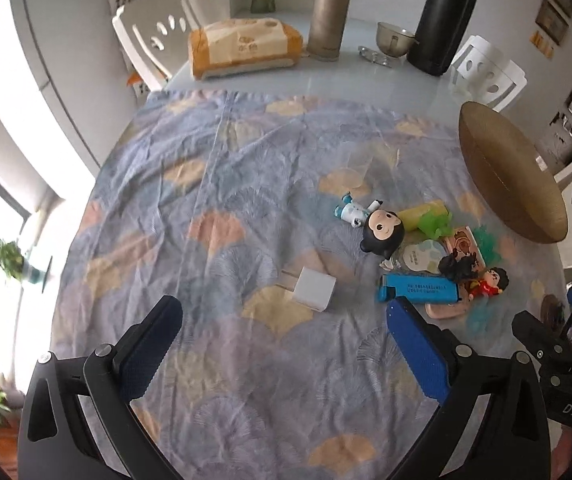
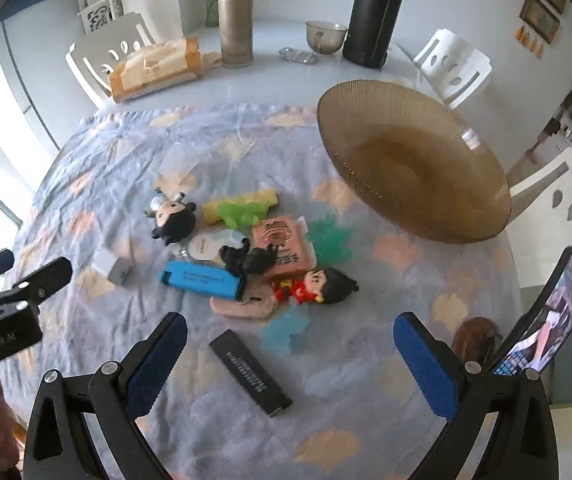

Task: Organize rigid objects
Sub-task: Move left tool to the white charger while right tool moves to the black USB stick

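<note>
A pile of small objects lies on the patterned cloth: a black-haired doll point(image 1: 382, 230) point(image 2: 173, 218), a blue case point(image 1: 420, 289) point(image 2: 201, 276), a red figurine point(image 1: 490, 282) point(image 2: 322, 282), a pink box point(image 2: 283, 242), a white cube point(image 1: 313, 289) point(image 2: 113, 266) and a black bar point(image 2: 250, 372). A brown ribbed glass bowl point(image 1: 510, 172) point(image 2: 410, 160) stands to the right of the pile. My left gripper point(image 1: 283, 316) is open above the cloth, just short of the white cube. My right gripper point(image 2: 290, 332) is open above the black bar.
At the back of the table stand a tissue pack point(image 1: 241, 46), a gold canister point(image 1: 330, 16), a black flask point(image 1: 444, 20) and a glass cup point(image 1: 394, 38). White chairs point(image 1: 153, 32) ring the table. A phone point(image 2: 546, 320) stands at the right edge.
</note>
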`<action>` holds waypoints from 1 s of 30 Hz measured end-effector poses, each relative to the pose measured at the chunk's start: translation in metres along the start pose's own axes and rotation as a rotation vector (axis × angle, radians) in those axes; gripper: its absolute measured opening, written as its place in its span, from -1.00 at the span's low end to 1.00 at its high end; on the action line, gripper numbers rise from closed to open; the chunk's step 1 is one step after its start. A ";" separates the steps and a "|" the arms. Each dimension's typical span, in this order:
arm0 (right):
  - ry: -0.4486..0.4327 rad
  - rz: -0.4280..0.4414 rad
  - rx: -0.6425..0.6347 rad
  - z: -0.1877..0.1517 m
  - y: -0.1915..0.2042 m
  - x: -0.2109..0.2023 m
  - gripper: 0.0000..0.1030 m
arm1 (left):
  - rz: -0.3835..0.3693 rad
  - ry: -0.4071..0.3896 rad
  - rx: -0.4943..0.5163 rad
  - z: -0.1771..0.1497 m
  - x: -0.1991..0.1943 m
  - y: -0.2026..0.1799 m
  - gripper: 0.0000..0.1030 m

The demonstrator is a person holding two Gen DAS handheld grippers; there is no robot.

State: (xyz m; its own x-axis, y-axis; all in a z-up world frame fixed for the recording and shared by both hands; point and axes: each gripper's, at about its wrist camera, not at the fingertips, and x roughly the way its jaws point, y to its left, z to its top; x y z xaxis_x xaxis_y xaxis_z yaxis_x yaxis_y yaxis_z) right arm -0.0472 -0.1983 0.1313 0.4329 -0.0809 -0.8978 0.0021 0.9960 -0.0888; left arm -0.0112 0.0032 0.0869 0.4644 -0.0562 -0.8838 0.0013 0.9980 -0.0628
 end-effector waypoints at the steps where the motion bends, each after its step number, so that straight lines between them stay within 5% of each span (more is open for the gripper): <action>1: 0.006 0.013 0.008 0.001 -0.002 0.002 1.00 | 0.003 0.002 0.000 0.000 0.001 -0.001 0.97; 19: 0.067 0.059 0.005 -0.013 -0.006 0.017 1.00 | -0.016 0.099 0.014 -0.010 0.028 -0.008 0.97; 25: 0.093 0.109 0.008 -0.023 -0.012 0.023 1.00 | -0.159 0.188 -0.116 -0.018 0.043 0.012 0.94; 28: 0.114 0.183 -0.006 -0.030 -0.009 0.030 0.82 | -0.266 0.237 -0.224 -0.019 0.053 0.017 0.79; 30: 0.129 0.208 -0.044 -0.036 -0.002 0.035 0.55 | -0.302 0.271 -0.276 -0.020 0.062 0.016 0.31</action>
State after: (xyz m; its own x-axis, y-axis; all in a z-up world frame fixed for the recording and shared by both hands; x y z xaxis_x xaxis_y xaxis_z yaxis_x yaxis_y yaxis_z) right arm -0.0641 -0.2044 0.0845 0.3017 0.1184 -0.9460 -0.1156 0.9895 0.0870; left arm -0.0002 0.0153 0.0222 0.2322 -0.3834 -0.8939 -0.1518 0.8935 -0.4227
